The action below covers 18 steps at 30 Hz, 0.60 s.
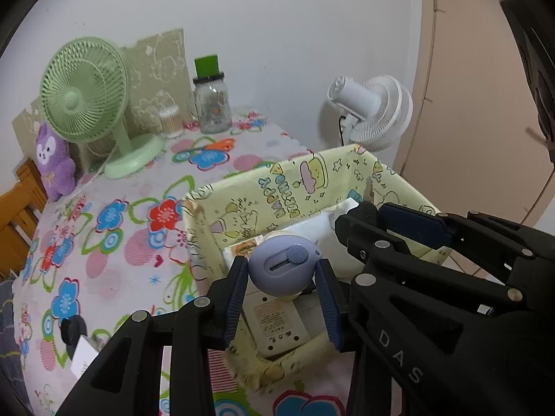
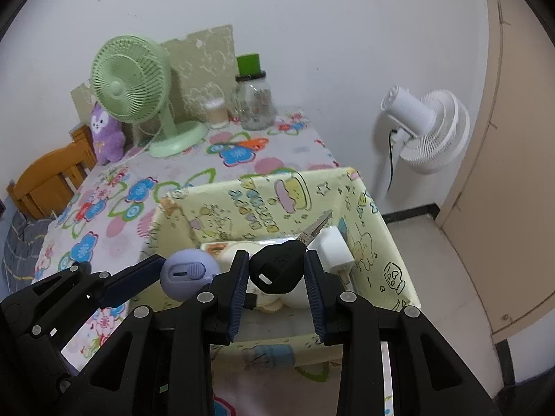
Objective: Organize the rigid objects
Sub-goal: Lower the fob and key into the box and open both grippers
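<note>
The left gripper [image 1: 282,274] is clamped on a lilac oval box cutter [image 1: 283,264] above the yellow cartoon-print box [image 1: 263,180]. The right gripper [image 2: 277,272], its body embossed "DAS", pinches a black-headed key [image 2: 277,268] over the same box; the print's lettering is unreadable.

Two black grippers with blue pads angle downward side by side. The left gripper [image 1: 282,277] is clamped on a round lilac object. The right gripper [image 2: 277,274] is clamped on a black key head.
</note>
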Each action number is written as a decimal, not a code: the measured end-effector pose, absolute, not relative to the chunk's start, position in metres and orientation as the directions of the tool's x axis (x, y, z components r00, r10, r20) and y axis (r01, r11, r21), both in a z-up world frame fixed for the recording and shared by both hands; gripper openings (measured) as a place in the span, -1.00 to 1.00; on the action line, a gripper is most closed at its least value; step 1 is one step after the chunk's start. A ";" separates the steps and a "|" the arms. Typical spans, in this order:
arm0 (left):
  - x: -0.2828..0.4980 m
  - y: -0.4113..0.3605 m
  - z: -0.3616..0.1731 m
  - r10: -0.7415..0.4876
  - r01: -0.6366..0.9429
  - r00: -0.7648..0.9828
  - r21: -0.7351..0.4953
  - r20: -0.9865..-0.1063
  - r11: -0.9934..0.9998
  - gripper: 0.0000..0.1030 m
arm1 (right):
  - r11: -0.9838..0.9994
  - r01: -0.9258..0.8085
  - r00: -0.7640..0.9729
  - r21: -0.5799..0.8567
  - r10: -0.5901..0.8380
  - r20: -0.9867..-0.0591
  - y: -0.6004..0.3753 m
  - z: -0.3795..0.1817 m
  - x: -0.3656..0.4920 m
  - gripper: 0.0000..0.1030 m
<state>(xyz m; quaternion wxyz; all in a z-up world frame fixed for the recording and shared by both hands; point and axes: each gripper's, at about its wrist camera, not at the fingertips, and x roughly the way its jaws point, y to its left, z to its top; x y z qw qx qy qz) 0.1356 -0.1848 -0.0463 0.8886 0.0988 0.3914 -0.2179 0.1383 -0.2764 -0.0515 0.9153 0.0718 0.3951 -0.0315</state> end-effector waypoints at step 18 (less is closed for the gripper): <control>0.160 -0.203 -0.065 -0.301 0.489 0.527 -0.006 -0.795 0.872 -0.20 | 0.978 0.110 0.621 0.177 0.072 -0.780 -0.294 -0.080 0.171 -0.30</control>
